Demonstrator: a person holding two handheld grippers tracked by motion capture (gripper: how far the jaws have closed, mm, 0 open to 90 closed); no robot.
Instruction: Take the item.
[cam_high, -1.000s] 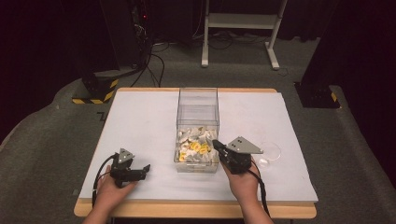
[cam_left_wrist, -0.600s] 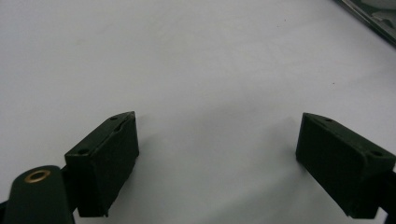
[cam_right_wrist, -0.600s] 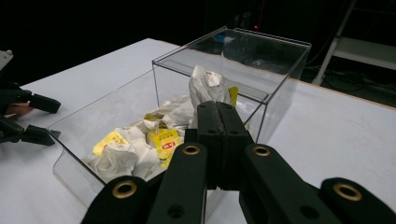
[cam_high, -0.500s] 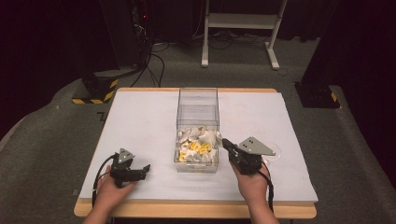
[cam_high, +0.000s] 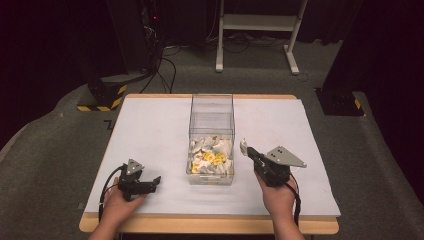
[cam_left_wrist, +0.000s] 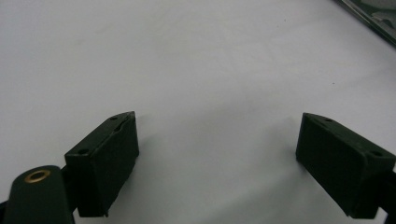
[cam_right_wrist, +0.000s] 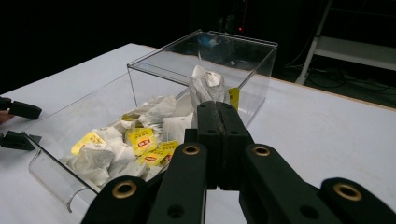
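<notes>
White table (cam_high: 150, 130); right gripper (cam_right_wrist: 215, 108) clenched on half-hidden tea bag (cam_right_wrist: 205, 86), left gripper (cam_left_wrist: 217, 140) released.

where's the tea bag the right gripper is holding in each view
High view: the tea bag sits at the right gripper tips, just right of the clear box.
Left gripper view: not in it.
Right gripper view: centre, pinched above the shut jaws.
Shared landmark: the clear box; its corner shows top right in the left gripper view.

A white-topped table (cam_high: 150, 130) bears a clear box (cam_high: 212, 120) of tea bags (cam_high: 210, 157) at its middle.
</notes>
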